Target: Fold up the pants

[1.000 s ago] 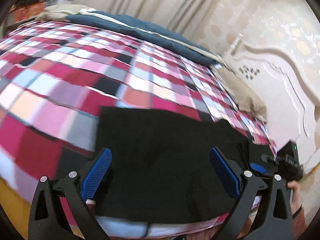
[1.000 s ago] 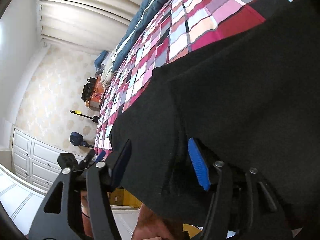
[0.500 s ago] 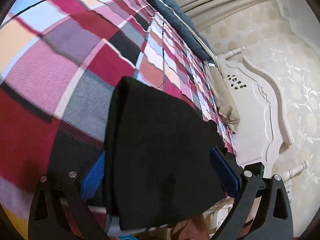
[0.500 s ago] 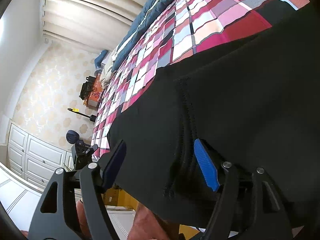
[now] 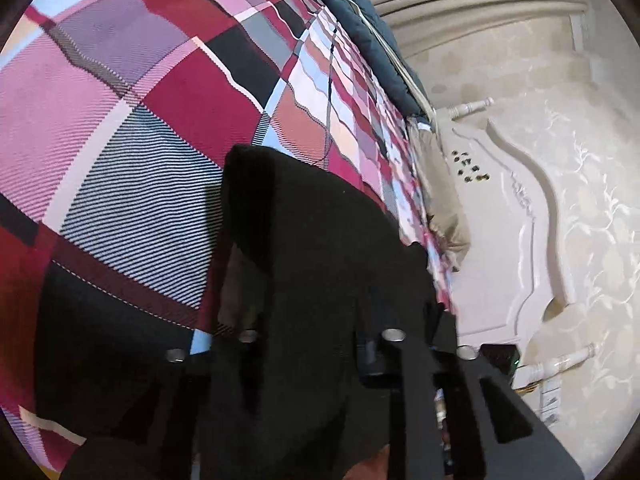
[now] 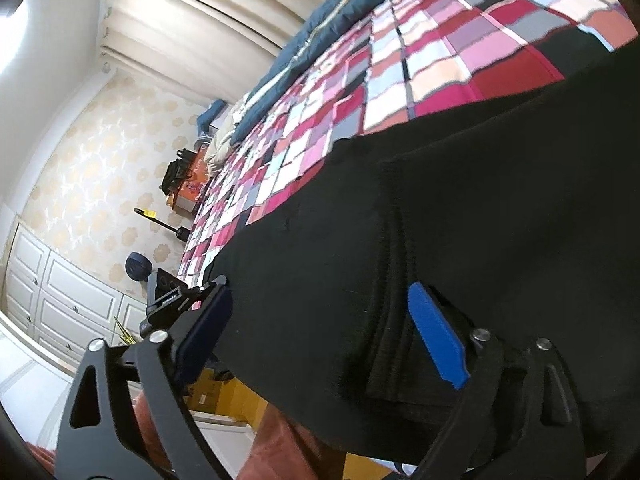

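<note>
Black pants [image 5: 320, 248] lie on a bed with a red, pink and white checked cover [image 5: 120, 128]. In the left wrist view my left gripper [image 5: 316, 344] is shut on the near edge of the pants, its fingers close together and mostly buried in the black cloth. In the right wrist view the pants [image 6: 500, 208] spread across the bed edge. My right gripper [image 6: 320, 332] is open, its blue-padded fingers [image 6: 436, 340] wide apart astride the pants' near hem, with black cloth between them.
A white carved headboard [image 5: 520, 216] stands at the right in the left wrist view. A dark blue duvet [image 6: 320, 32] lies along the far side of the bed. White cabinets [image 6: 52, 292] and a small cluttered table [image 6: 188, 184] stand beyond the bed's foot.
My left gripper moved down and forward onto the pants' edge and closed on it; its blue pads are now hidden in cloth. My right gripper stayed open and shifted slightly.
</note>
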`<state>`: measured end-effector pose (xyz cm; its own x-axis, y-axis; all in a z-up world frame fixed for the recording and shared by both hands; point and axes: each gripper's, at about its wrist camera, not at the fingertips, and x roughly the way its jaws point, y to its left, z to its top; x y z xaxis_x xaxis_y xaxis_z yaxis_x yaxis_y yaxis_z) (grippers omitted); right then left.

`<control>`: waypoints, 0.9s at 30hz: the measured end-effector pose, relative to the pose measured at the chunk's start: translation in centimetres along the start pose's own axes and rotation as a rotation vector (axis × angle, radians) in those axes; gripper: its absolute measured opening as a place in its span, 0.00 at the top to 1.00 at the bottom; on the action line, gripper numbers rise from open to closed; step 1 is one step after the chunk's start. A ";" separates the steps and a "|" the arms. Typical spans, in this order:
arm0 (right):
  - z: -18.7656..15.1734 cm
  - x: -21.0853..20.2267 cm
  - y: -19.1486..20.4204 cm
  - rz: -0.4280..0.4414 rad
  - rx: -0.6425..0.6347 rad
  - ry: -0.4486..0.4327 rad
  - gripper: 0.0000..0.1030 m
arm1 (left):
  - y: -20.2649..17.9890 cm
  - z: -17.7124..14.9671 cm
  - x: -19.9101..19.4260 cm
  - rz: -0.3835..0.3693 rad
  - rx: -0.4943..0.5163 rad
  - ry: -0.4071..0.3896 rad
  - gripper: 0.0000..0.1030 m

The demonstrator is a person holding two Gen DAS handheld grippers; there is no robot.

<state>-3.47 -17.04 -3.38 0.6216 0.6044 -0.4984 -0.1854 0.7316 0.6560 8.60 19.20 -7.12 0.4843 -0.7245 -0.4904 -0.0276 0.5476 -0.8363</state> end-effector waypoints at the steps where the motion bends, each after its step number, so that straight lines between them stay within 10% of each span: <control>1: -0.1 -0.1 0.1 -0.005 -0.008 -0.008 0.11 | -0.1 -0.1 -0.2 -0.003 -0.003 -0.005 0.81; 17: -4.6 -6.1 1.8 -0.114 -0.028 -0.231 0.09 | -13.0 -2.4 -1.3 0.049 0.284 -0.083 0.85; 27: -9.1 -8.1 2.3 -0.182 -0.087 -0.214 0.09 | -22.6 -4.6 4.9 0.031 0.401 0.021 0.86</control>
<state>-15.91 -17.34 -2.98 0.7954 0.3871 -0.4663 -0.1149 0.8519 0.5110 7.55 1.36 8.24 0.4707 -0.7109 -0.5225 0.3035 0.6866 -0.6607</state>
